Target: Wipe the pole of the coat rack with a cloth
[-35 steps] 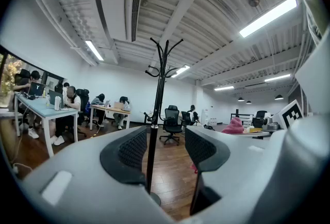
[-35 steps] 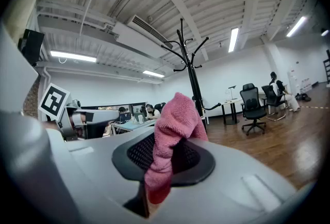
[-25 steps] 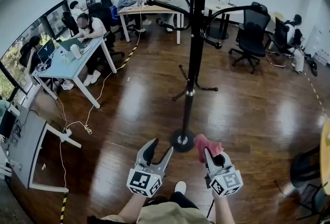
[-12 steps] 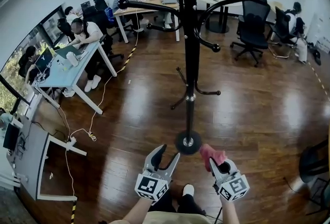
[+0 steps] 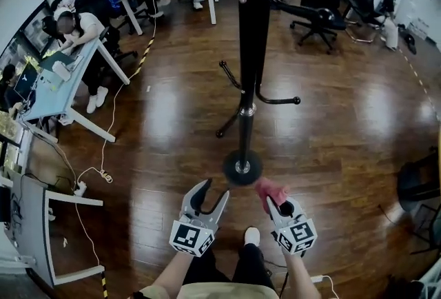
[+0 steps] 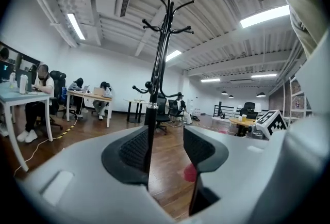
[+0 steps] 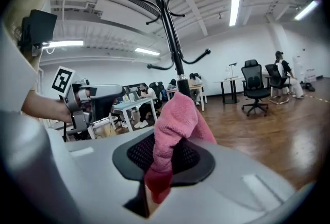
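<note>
You are at the approach: the cloth has not yet met the pole. Your right gripper (image 5: 277, 205) is clamped on a pink cloth (image 5: 271, 189), which stands up in a bunch out of the closed jaws with a short tail hanging below them. The pole (image 5: 251, 49) rises from its round base (image 5: 242, 167) on the wood floor (image 5: 344, 132), just ahead of both grippers and a little to the left of the cloth. Your left gripper (image 5: 212, 193) has its jaws wide apart with nothing between them. In its own view the pole lines up past the left jaw, out of reach. You hold both grippers low in front of your body, forearms out, jaws pointing forward toward the base. The next move, as I judge it, is to carry the cloth forward and slightly left until it presses on the pole, then run it along the shaft. Mind the lower hooks (image 5: 275, 99). The open left gripper could steady the pole if it rocks.
</note>
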The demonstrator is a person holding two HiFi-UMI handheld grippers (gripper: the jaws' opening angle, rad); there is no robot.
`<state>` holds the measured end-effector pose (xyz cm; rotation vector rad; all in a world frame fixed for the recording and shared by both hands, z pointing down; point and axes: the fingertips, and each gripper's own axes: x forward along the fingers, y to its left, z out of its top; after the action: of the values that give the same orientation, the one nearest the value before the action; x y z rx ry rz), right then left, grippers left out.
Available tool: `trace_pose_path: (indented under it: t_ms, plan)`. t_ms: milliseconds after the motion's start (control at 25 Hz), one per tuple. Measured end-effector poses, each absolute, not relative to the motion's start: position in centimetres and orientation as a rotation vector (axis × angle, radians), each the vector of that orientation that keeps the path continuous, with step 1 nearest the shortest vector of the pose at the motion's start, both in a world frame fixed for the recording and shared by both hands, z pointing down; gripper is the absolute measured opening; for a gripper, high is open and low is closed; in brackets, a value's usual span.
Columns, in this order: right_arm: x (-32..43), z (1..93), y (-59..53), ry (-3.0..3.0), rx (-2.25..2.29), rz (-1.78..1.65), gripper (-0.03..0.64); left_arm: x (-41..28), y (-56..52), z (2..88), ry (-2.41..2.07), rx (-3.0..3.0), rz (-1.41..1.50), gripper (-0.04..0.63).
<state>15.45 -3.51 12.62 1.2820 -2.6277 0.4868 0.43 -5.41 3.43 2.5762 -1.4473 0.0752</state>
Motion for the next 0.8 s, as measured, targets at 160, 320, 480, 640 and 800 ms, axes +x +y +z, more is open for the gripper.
trace_pose_path:
  t_ms: [160,320,480,640,800]
  plan:
    - [14.1,20.8,-5.0,-2.541,1.275,0.539,0.054,-0.4,-7.4,10.4,-1.372,2.577,0.116,0.194]
    - [14.0,31.3,-6.5,-2.431,1.233,0.544,0.054,-0.3,-9.2,18.0,-1.327,2.588,0.148,0.198]
    - [14.3,43.6,-8.5,-2.339,1.110,0.482,0.052,-0.1,-11.3,27.0,-1.296,2.598,0.157,0.199]
    - [14.3,55.8,-11.9,-2.285,0.965,0.360,0.052,-0.4,-13.5,36.2,-1.242,2.631,0.153,0.201]
    - [16.2,67.1,-19.0,-2.137,0.876,0.118,0.052,0.1,-17.2,45.7,-1.135,2.662,0.145,0.204]
